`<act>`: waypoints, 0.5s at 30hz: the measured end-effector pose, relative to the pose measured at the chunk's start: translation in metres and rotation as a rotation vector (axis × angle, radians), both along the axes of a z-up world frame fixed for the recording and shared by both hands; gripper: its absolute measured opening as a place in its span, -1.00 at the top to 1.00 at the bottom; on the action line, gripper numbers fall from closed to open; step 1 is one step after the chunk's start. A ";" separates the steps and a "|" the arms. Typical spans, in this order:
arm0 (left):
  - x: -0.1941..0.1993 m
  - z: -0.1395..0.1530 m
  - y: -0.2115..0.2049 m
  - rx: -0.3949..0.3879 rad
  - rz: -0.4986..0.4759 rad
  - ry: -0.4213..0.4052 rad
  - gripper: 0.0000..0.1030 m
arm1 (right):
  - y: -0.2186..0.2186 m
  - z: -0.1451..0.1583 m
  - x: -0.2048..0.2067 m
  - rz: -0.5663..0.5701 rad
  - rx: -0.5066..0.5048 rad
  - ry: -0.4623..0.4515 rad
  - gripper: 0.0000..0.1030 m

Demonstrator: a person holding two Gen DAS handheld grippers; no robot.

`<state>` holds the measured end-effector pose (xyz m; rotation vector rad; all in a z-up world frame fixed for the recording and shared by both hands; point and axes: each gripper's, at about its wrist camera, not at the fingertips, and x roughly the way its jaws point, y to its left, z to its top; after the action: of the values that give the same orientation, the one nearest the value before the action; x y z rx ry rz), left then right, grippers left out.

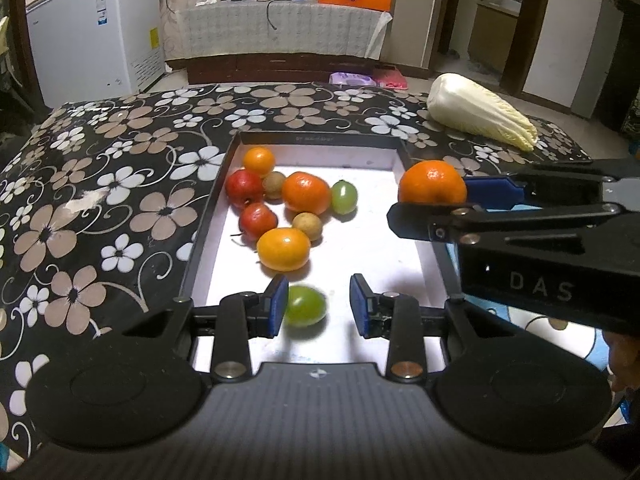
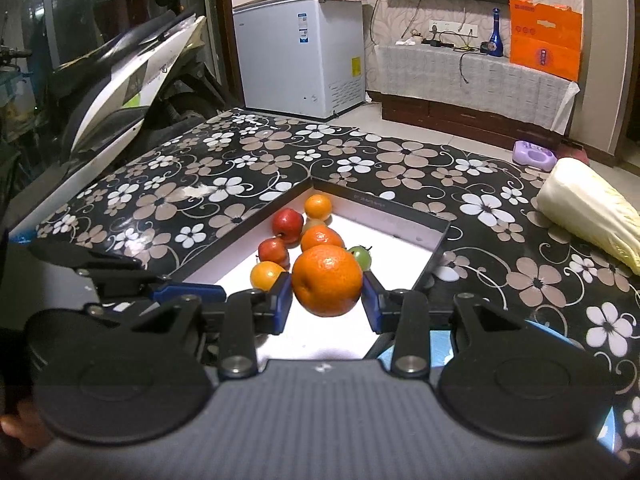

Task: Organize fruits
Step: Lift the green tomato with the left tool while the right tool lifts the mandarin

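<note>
A black-rimmed white box [image 1: 230,168] on the flowered table holds several fruits: oranges [image 1: 304,193], red fruits [image 1: 243,187], small brown fruits and a green fruit [image 1: 343,197]. My left gripper [image 1: 319,305] is open over the box's near end; a blurred green fruit [image 1: 305,305] lies between its pads, touching only the left pad [image 1: 278,304]. My right gripper [image 2: 326,295] is shut on a large orange [image 2: 327,280], held above the box's right side; the orange also shows in the left wrist view [image 1: 433,182].
A napa cabbage [image 1: 480,110] lies on the table at the far right, beyond the box. A light blue patterned item [image 1: 540,332] sits under the right gripper by the box's right edge. A white freezer [image 2: 298,46] and a scooter [image 2: 132,76] stand beyond the table.
</note>
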<state>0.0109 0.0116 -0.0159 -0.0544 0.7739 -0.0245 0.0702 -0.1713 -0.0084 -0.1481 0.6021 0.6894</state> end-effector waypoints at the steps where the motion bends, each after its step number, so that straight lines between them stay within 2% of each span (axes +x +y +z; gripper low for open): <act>1: 0.000 0.000 -0.002 0.003 -0.003 -0.003 0.24 | -0.001 0.000 0.000 -0.001 0.001 -0.002 0.22; 12: 0.001 -0.003 -0.006 -0.002 -0.004 0.011 0.28 | -0.006 0.003 -0.001 -0.005 0.008 -0.004 0.22; 15: 0.001 -0.004 0.004 -0.014 0.025 0.014 0.17 | -0.007 0.003 0.000 -0.007 0.004 0.001 0.22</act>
<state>0.0116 0.0154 -0.0197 -0.0773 0.7866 -0.0052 0.0699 -0.1784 -0.0055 -0.1422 0.6016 0.6842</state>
